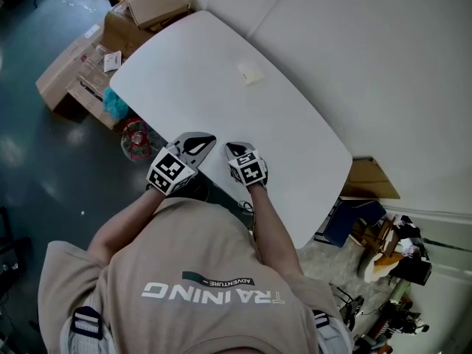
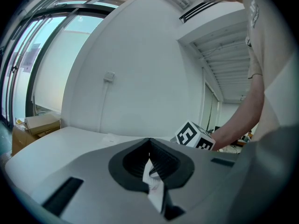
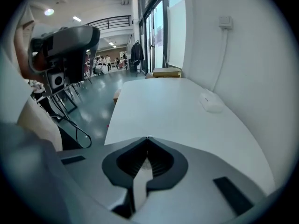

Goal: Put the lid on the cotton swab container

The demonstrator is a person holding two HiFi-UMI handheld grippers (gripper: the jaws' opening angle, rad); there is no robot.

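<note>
Off the tabletop's left edge, brown cardboard boxes (image 1: 151,6) sit on the dark floor and have no part in this. My left claw (image 1: 199,144) hovers at the near edge of the white rounded tabletop (image 1: 184,72), its grey jaws pressed tip to tip with nothing between them. Just beside it to the right, my right claw (image 1: 236,152) is at the same near edge, jaws likewise together and empty. Both point across the tabletop toward its far edge.

The only thing on the tabletop is a small pale rectangular piece (image 1: 251,72), well apart from both claws, toward the far right edge by the white wall. It is too small for me to tell whether it is the cotton swab container, its lid, or the two together. It lies ahead and a little to my right, so my right claw is the nearer one. Its long axis seems to run roughly along that right edge, though I can't be sure. I judge the task not yet begun: a claw must spread its jaws before taking anything.
</note>
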